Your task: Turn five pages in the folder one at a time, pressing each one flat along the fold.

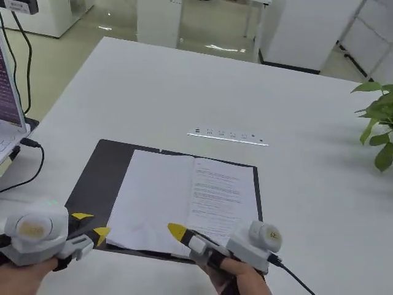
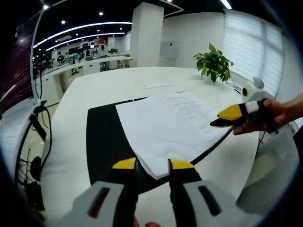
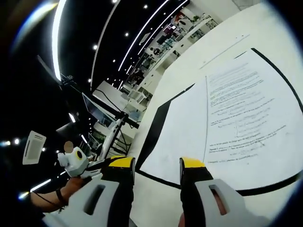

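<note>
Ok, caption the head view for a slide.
Open folder on white table, blank page beside printed page; left tongs and right tongs, both open, at its near edge.

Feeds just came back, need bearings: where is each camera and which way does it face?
Head view: on headset, looking down at folder; both hands show.
Left gripper view: on left hand-held gripper, own jaws low, facing across folder toward plant.
Right gripper view: on right hand-held gripper, own jaws low, facing printed page.
All share the folder.
</note>
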`<state>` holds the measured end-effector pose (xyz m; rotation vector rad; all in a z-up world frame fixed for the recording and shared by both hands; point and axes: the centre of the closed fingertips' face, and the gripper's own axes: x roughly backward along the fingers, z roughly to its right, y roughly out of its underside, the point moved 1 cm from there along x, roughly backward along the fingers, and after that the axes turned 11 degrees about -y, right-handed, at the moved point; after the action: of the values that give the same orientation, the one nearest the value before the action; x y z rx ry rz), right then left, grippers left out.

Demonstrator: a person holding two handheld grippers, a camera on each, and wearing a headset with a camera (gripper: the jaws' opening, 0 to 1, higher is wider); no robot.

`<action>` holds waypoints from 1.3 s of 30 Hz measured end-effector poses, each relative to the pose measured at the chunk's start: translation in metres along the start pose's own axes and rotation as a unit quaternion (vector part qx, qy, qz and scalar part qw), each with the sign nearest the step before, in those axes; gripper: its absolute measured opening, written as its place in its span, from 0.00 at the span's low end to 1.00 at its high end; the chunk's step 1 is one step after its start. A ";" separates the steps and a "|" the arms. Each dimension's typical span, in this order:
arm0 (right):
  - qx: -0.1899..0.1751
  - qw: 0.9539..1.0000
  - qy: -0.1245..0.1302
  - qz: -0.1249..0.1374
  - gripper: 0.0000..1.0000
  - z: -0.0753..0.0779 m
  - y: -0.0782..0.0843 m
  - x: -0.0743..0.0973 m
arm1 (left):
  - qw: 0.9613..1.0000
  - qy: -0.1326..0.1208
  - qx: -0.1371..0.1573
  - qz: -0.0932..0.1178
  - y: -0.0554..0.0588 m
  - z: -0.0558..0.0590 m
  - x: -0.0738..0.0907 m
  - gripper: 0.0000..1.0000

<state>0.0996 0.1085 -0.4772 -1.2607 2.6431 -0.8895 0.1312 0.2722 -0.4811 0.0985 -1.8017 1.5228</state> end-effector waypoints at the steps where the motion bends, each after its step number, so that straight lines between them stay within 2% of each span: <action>1: -0.004 1.000 0.002 0.006 0.36 0.000 -0.001 0.003 | 1.000 0.002 0.000 -0.001 0.000 0.001 -0.002 0.23; 4: -0.003 1.000 0.005 0.012 0.35 -0.002 -0.004 0.009 | 1.000 0.010 -0.003 -0.003 -0.001 0.006 -0.010 0.22; 7: 0.004 1.000 0.008 0.011 0.35 -0.001 -0.007 0.015 | 1.000 0.015 0.025 0.005 -0.007 0.011 -0.019 0.21; 11: 0.006 1.000 0.017 0.011 0.35 0.003 -0.007 0.019 | 1.000 0.016 0.024 0.004 -0.008 0.016 -0.031 0.16; 13: 0.011 1.000 0.024 0.009 0.33 0.005 -0.005 0.022 | 0.999 0.023 0.027 0.000 -0.008 0.023 -0.036 0.14; 17: 0.005 0.999 0.039 0.018 0.30 0.014 -0.005 0.030 | 0.999 0.030 0.010 -0.014 0.001 0.028 -0.047 0.10; 20: 0.003 0.999 0.044 0.023 0.29 0.017 -0.006 0.035 | 0.999 0.029 0.016 -0.028 0.010 0.026 -0.053 0.06; 24: 0.005 0.999 0.050 0.018 0.28 0.018 -0.004 0.039 | 0.999 0.014 0.021 -0.042 0.022 0.021 -0.056 0.01; 27: 0.001 0.998 0.054 0.017 0.27 0.022 -0.001 0.041 | 0.997 0.006 0.028 -0.065 0.036 0.020 -0.057 0.00; 28: 0.000 0.998 0.054 0.018 0.27 0.022 -0.001 0.041 | 0.997 -0.002 0.010 -0.078 0.043 0.017 -0.058 0.00; 29: 0.000 0.998 0.054 0.019 0.27 0.021 -0.001 0.040 | 0.995 -0.004 -0.011 -0.104 0.055 0.016 -0.057 0.00; 30: 0.001 0.998 0.054 0.018 0.26 0.020 0.000 0.040 | 0.999 0.004 -0.014 -0.044 0.038 0.018 -0.063 0.00; 31: 0.003 0.998 0.057 0.017 0.26 0.021 0.001 0.039 | 0.997 -0.003 -0.001 -0.074 0.046 0.016 -0.060 0.00; 32: 0.004 0.998 0.058 0.016 0.25 0.022 0.002 0.039 | 0.997 -0.005 -0.004 -0.079 0.047 0.016 -0.060 0.00; 33: 0.003 0.998 0.058 0.015 0.25 0.023 0.003 0.038 | 0.997 -0.006 -0.020 -0.078 0.046 0.018 -0.059 0.00; 34: 0.001 0.998 0.057 0.013 0.25 0.023 0.005 0.037 | 0.997 -0.006 -0.021 -0.079 0.046 0.019 -0.059 0.00; 39: 0.003 0.998 0.058 -0.004 0.24 0.025 0.014 0.032 | 0.997 -0.005 0.001 -0.077 0.044 0.022 -0.053 0.00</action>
<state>0.0770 0.0801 -0.4998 -1.2577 2.7225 -0.9992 0.1354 0.2449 -0.5481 0.2407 -1.7577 1.4172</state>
